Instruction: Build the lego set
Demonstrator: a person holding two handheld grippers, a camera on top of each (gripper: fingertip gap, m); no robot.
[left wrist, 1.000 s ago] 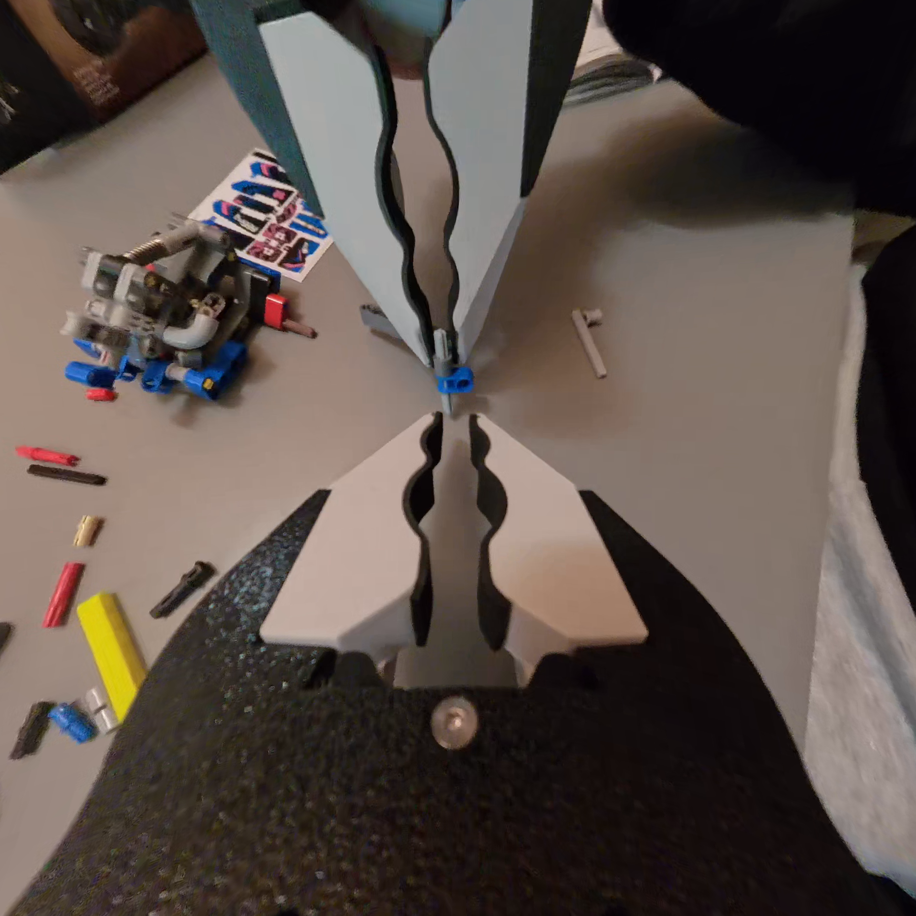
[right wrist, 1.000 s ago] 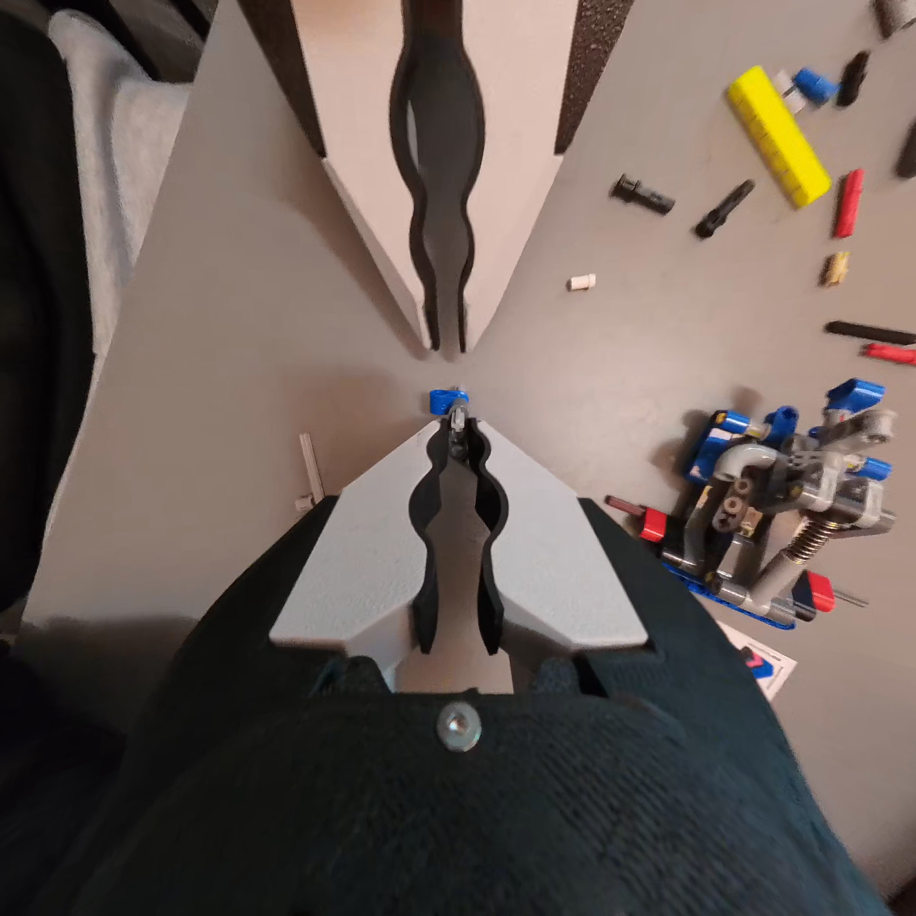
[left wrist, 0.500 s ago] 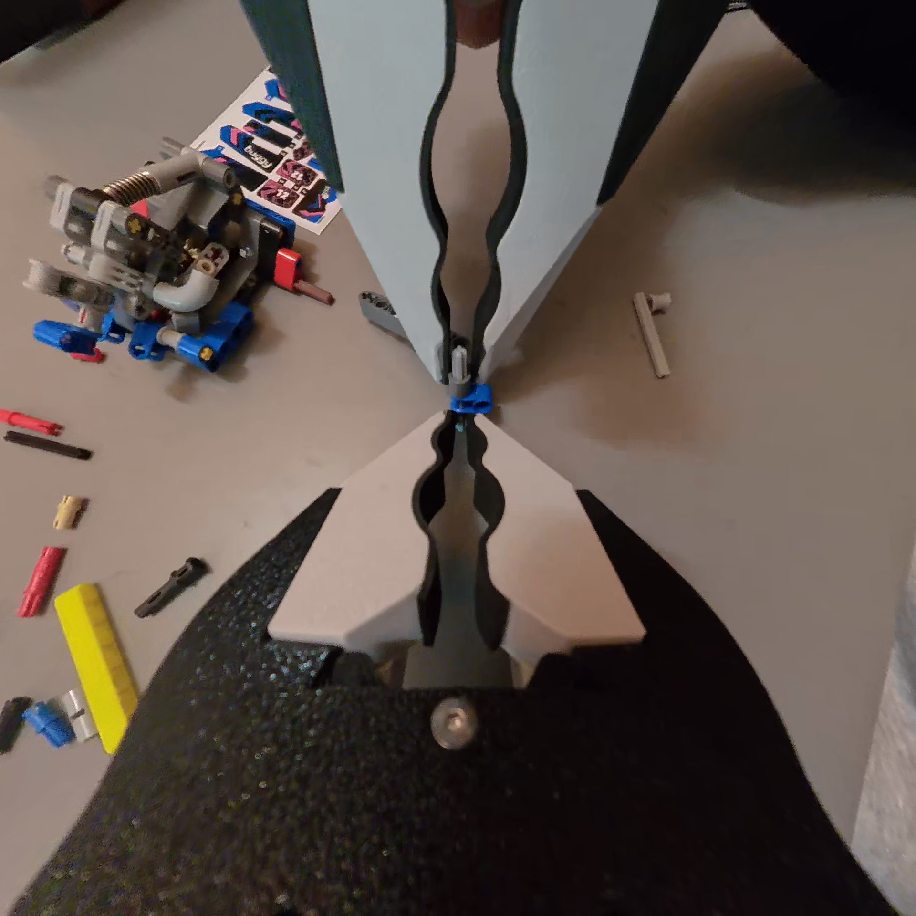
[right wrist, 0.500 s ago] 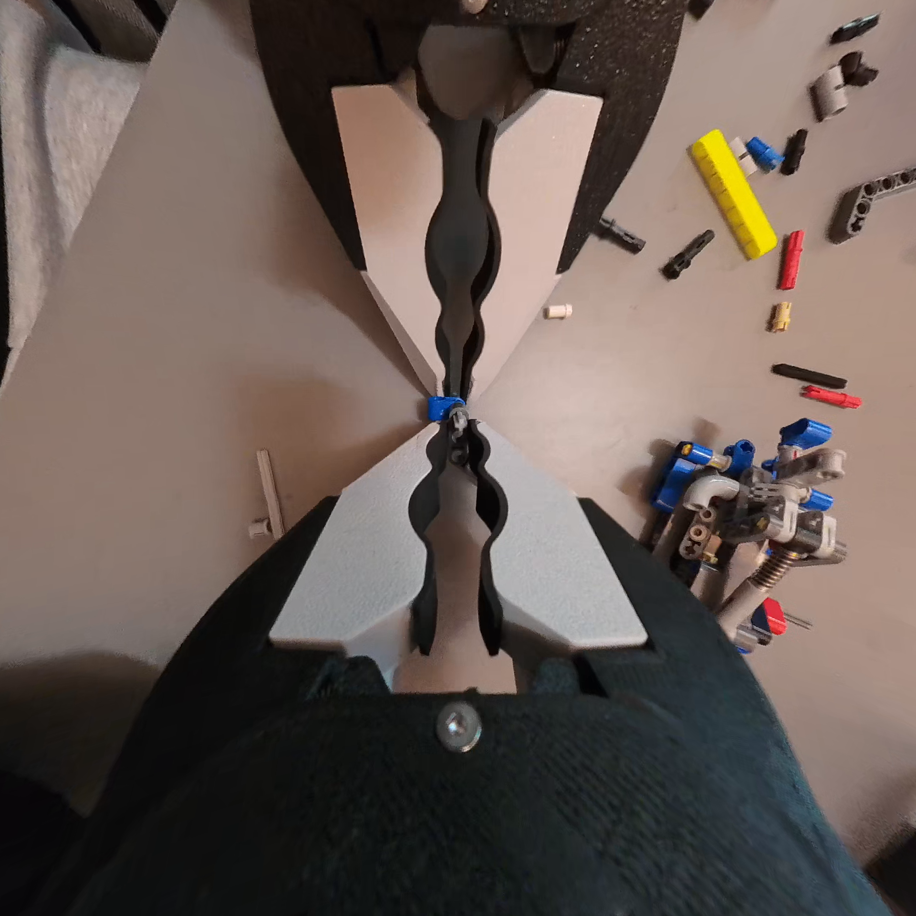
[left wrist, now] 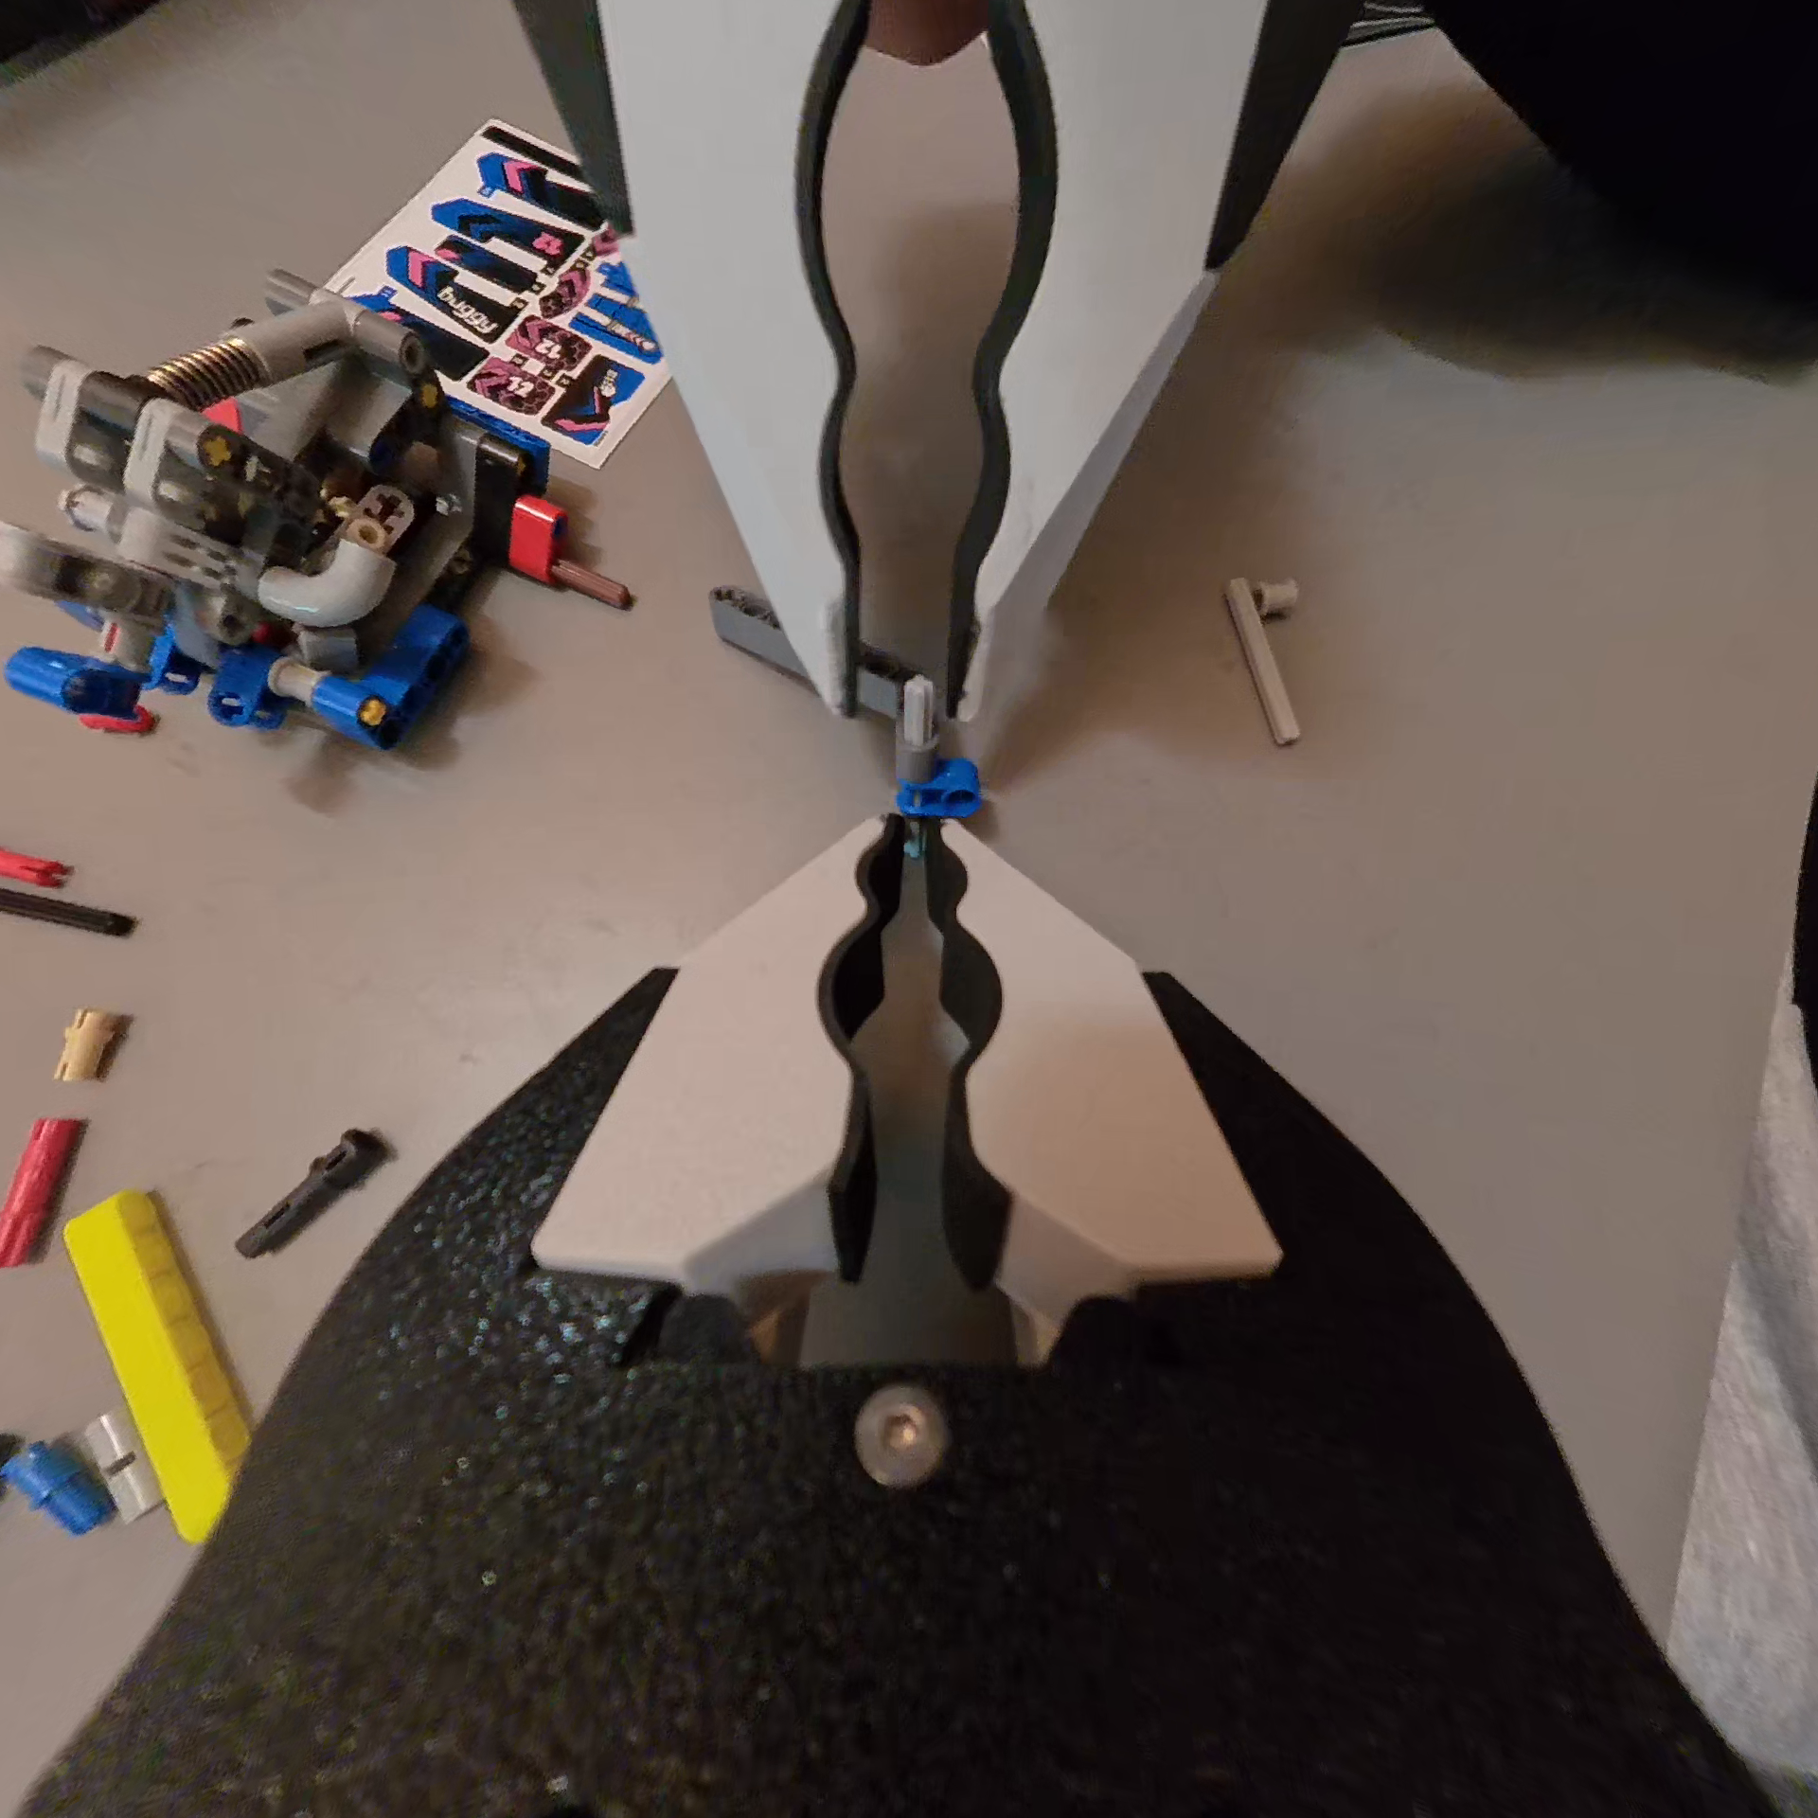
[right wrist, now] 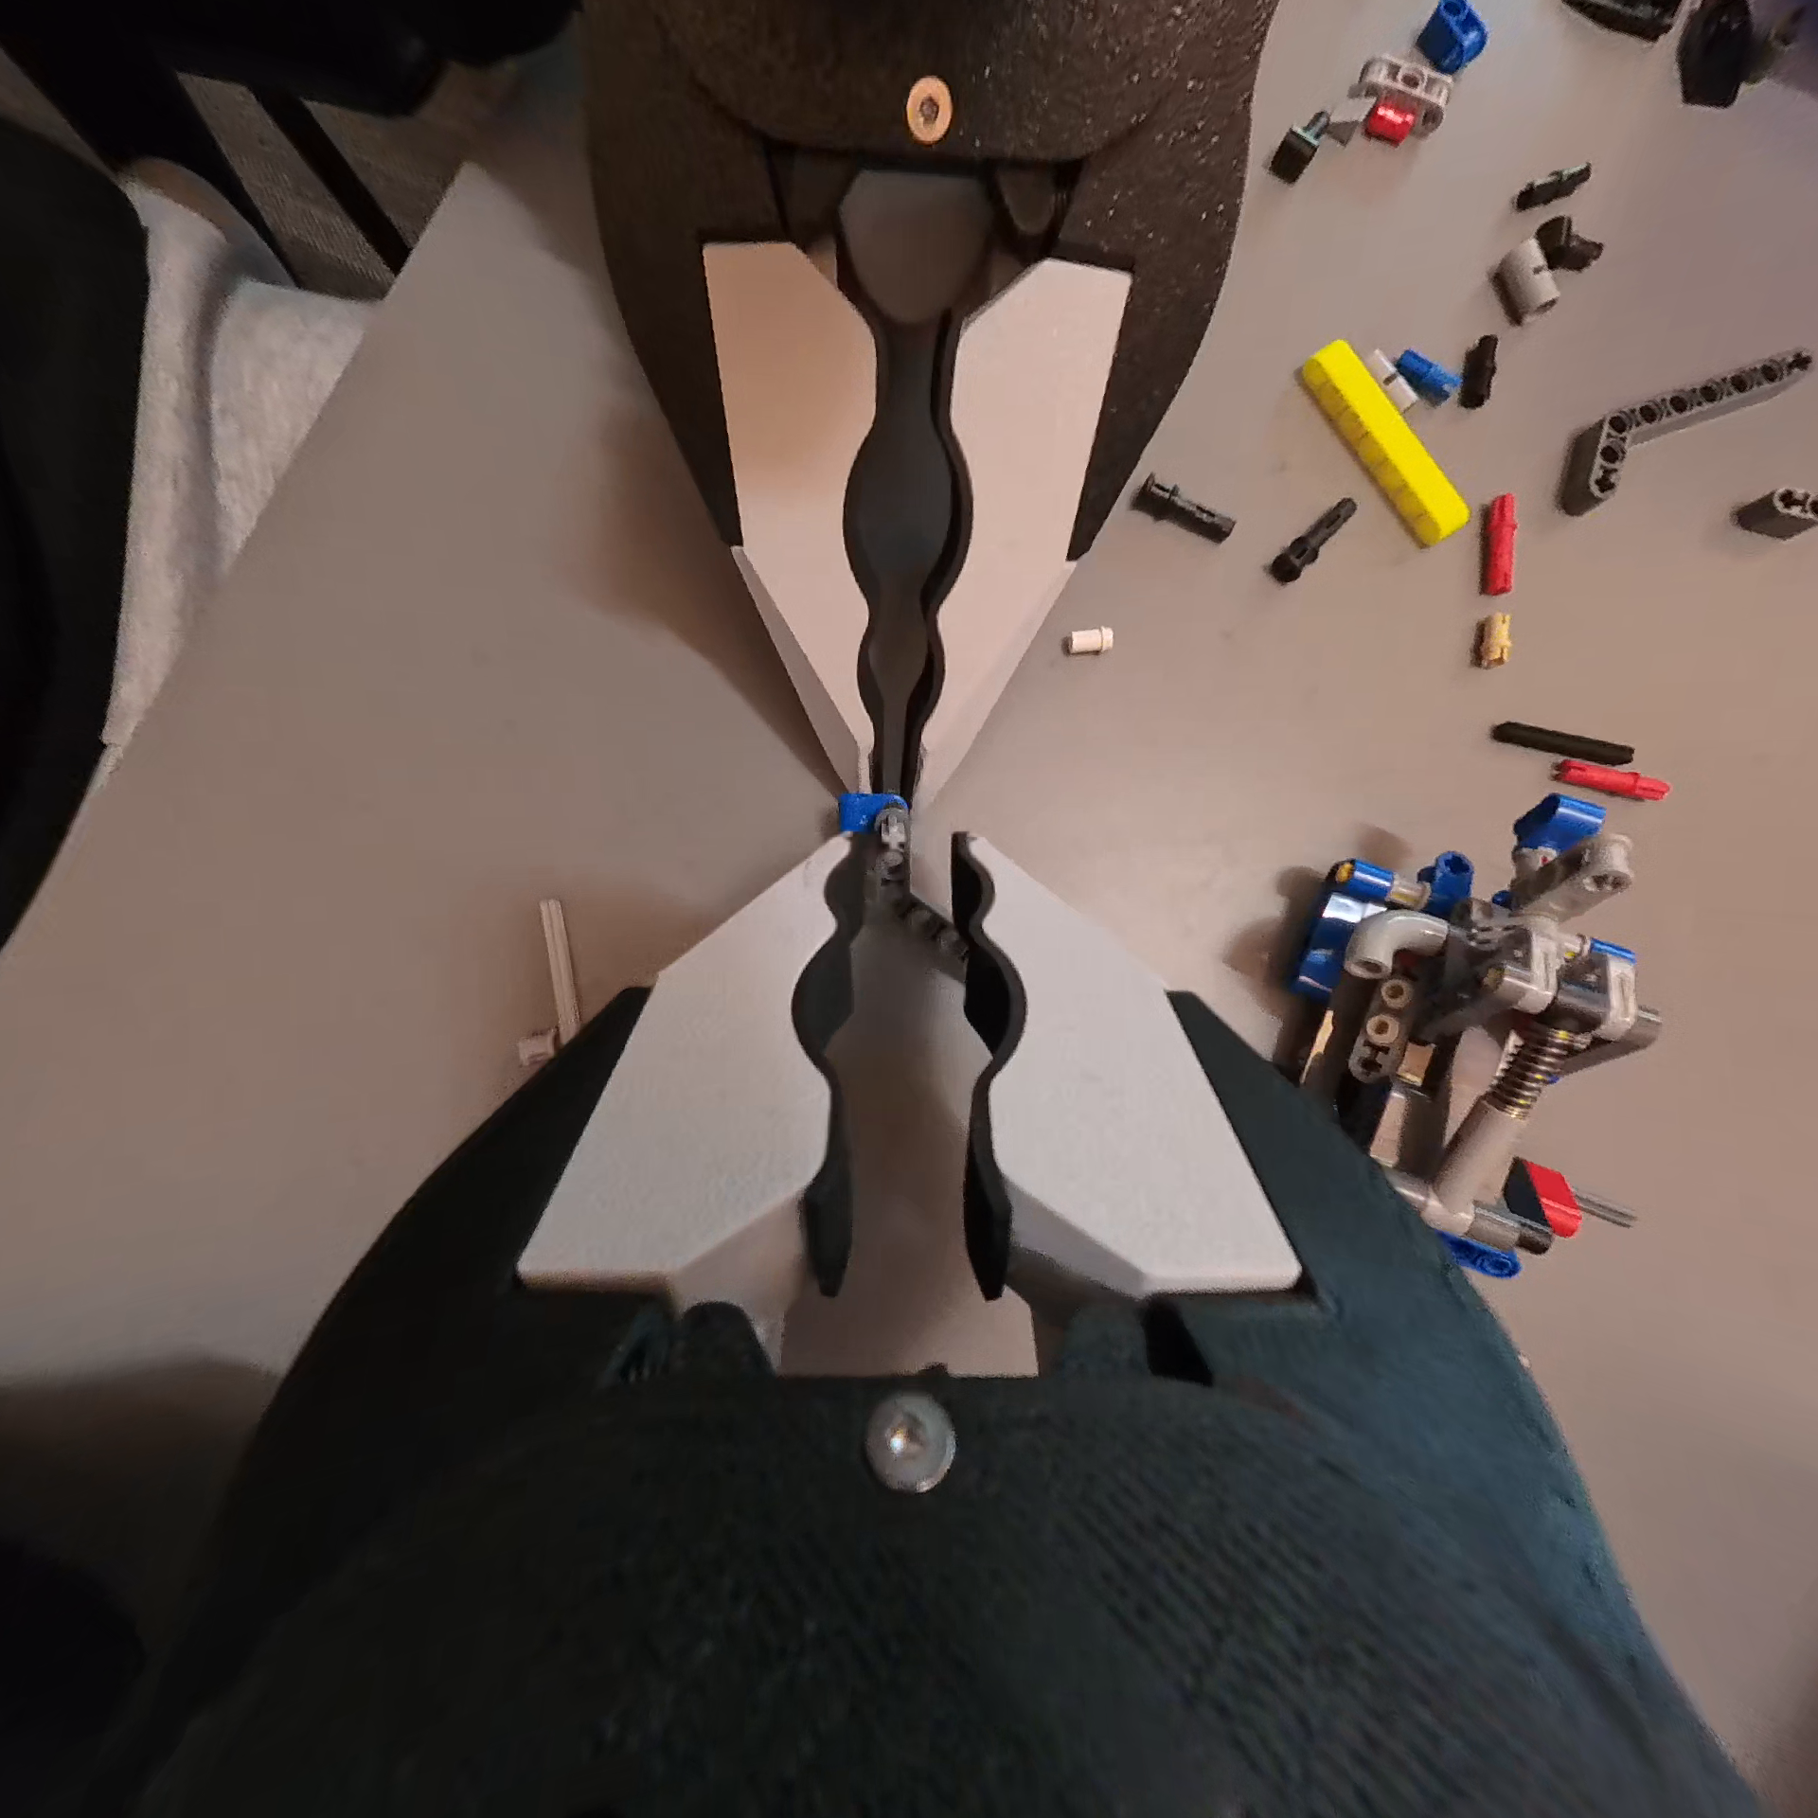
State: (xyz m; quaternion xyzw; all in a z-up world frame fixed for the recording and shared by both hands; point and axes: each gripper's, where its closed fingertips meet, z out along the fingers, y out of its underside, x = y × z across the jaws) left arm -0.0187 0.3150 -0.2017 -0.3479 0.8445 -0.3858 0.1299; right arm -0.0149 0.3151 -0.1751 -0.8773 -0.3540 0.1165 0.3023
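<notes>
Your right gripper [right wrist: 910, 851] has let go since a moment ago, fingers now parted around the grey pin [left wrist: 917, 723]. One blue connector [left wrist: 939, 785] sits at 12 o'clock, pinched by your clenched left gripper [left wrist: 915, 836]; one yellow beam [left wrist: 152, 1363] lies at 8 o'clock

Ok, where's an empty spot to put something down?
The bare table between the left gripper and the table's edge, beside the grey axle, is free. The other side is crowded: half-built model, sticker sheet, yellow beam and loose pins.
</notes>
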